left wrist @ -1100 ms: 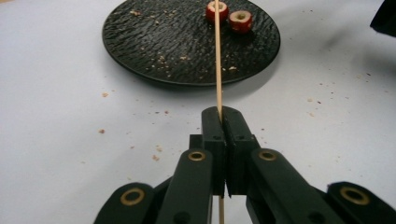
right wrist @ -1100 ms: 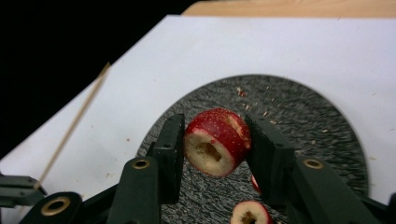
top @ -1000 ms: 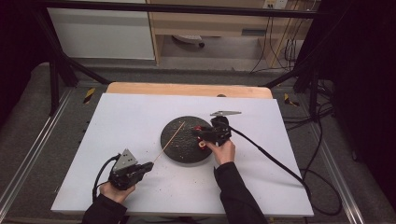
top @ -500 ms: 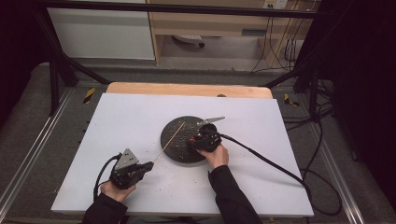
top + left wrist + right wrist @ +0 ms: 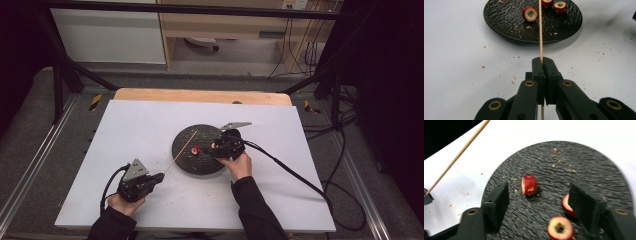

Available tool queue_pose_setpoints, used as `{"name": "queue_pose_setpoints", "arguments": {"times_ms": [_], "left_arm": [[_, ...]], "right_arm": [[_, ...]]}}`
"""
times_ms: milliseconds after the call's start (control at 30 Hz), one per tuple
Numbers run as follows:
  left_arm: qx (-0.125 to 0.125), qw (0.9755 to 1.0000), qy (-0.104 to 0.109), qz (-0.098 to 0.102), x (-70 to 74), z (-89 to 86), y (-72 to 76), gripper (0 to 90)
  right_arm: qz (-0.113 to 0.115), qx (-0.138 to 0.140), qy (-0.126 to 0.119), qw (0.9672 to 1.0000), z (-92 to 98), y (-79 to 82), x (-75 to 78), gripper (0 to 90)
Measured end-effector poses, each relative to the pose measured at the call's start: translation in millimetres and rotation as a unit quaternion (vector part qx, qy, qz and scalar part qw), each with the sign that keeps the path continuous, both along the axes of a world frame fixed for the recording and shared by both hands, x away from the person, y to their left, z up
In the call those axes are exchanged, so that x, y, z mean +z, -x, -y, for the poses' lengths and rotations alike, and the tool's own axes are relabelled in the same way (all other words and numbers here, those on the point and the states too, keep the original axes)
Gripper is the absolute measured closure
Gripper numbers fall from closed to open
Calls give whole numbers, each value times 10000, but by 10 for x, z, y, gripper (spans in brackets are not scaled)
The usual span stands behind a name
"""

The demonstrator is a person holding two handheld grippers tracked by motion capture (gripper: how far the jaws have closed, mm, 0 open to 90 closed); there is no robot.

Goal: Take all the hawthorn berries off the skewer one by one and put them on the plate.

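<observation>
Left jaws (image 5: 543, 65): I keep them pinching skewer (image 5: 540, 30) — tip may waver.
Right jaws (image 5: 541, 202): just been opening, nothing between — could nudge fruit piece (image 5: 529, 185).

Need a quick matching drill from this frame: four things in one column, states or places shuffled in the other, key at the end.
1. left gripper
2. right gripper
3. skewer
4. plate

a. black, holds red fruit pieces
b. jaws apart over the plate, nothing gripped
c. shut on a thin stick
d. wooden, its far end over the plate

Pairs: 1-c, 2-b, 3-d, 4-a
</observation>
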State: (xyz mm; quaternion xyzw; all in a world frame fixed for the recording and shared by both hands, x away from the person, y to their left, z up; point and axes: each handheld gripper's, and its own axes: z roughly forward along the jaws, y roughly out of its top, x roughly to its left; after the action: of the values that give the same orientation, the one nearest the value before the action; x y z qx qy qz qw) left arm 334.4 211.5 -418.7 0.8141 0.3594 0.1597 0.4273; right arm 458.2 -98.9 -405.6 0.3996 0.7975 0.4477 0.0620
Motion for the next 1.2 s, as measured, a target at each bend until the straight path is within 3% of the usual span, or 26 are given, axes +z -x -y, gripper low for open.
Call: {"name": "queue_pose_setpoints", "arguments": {"times_ms": [267, 500, 700, 900, 1033, 1200], "left_arm": [[-7, 10000, -6, -13, 15, 23, -20, 881], [-28, 10000, -37, -40, 26, 59, -43, 881], [-32, 9999, -75, -75, 31, 88, -68, 881], [-78, 9999, -105, -76, 70, 149, -96, 881], [-96, 9998, -138, -54, 95, 184, -115, 881], [-92, 9998, -141, -96, 94, 229, -168, 881]], "right_arm": [[189, -115, -49, 9997, 246, 149, 46, 143], [400, -190, -73, 9990, 498, 317, 25, 65], [565, -261, -73, 9980, 710, 457, -69, 38], [448, -367, 237, 9980, 850, 558, -190, 16], [387, -402, 250, 9981, 922, 632, -253, 10], [474, -423, 242, 9977, 1043, 693, -299, 4]]}}
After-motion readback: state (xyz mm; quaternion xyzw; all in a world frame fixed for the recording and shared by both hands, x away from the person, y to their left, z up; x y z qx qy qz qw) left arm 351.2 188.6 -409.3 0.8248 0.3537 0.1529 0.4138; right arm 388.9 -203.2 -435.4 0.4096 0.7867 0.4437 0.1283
